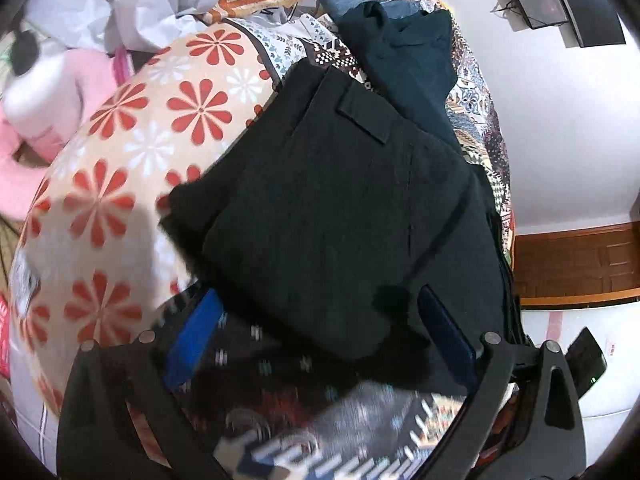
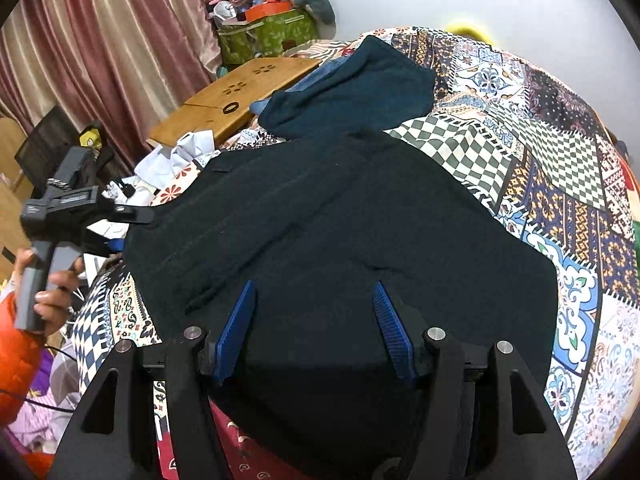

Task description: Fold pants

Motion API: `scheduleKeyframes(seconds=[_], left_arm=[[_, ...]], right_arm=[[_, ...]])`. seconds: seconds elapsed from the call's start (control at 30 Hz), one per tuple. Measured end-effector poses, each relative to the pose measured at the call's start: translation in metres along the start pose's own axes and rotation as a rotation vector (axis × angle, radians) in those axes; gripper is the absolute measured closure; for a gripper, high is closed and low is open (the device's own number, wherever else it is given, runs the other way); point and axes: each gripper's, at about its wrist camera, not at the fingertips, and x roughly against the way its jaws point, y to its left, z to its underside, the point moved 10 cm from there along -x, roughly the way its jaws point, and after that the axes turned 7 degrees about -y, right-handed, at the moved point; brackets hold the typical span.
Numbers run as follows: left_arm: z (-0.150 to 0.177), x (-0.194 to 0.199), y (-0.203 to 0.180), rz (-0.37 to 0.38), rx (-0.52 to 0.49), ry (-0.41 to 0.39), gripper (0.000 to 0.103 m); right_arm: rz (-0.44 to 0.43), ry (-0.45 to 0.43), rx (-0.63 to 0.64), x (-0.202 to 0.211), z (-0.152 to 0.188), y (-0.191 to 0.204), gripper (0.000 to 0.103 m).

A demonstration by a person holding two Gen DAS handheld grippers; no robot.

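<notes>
Your right gripper (image 2: 314, 328) has its blue fingers (image 2: 236, 328) spread about halfway, hanging over the near edge of the black pants (image 2: 340, 220); whether the pads touch the cloth I cannot tell. Your left gripper (image 1: 320, 344) is spread wide, fingers (image 1: 196, 340) on either side of the pants' near corner, pinching nothing. The pants lie spread across the patchwork bedspread (image 2: 560, 160), by its left edge. Your left hand (image 2: 52, 296) grips the handle, tilted downward. No writing is readable.

Open left tool (image 1: 320, 320) over folded black pants (image 1: 332, 216).
</notes>
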Motion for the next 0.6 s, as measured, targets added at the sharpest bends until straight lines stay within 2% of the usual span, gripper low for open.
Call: scheduleKeyframes(seconds=[0.1,0.13,0.2,0.23,0.3,0.33,0.43,0.6], left_arm=[[-0.012,-0.01,0.004,-0.003,0.006,-0.009,0.005],[-0.016,-0.012,0.005,-0.017,0.004,-0.015,0.01],[-0.023,-0.013,0.007,-0.067,-0.016,-0.034,0.027],[-0.025,-0.012,0.008,-0.099,-0.037,-0.046,0.042],[-0.031,-0.008,0.011,-0.144,-0.065,-0.073,0.06],[-0.035,-0.004,0.012,-0.174,-0.086,-0.091,0.073],[-0.047,0.015,0.001,-0.204,-0.17,-0.169,0.077],[-0.067,0.058,-0.046,-0.285,-0.368,-0.338,0.081]], right_arm=[[-0.003,-0.004,-0.006,0.0,0.0,0.0,0.045],[-0.004,-0.005,-0.01,0.0,0.0,0.0,0.045],[-0.005,-0.008,-0.017,0.0,0.0,-0.001,0.045],[-0.011,-0.013,-0.019,0.0,-0.001,-0.001,0.045],[-0.014,-0.018,-0.033,0.002,-0.001,-0.002,0.045],[-0.015,-0.021,-0.041,0.004,-0.001,-0.002,0.045],[-0.01,-0.038,-0.068,0.012,-0.001,-0.008,0.045],[0.045,-0.086,-0.141,0.043,0.005,-0.041,0.045]])
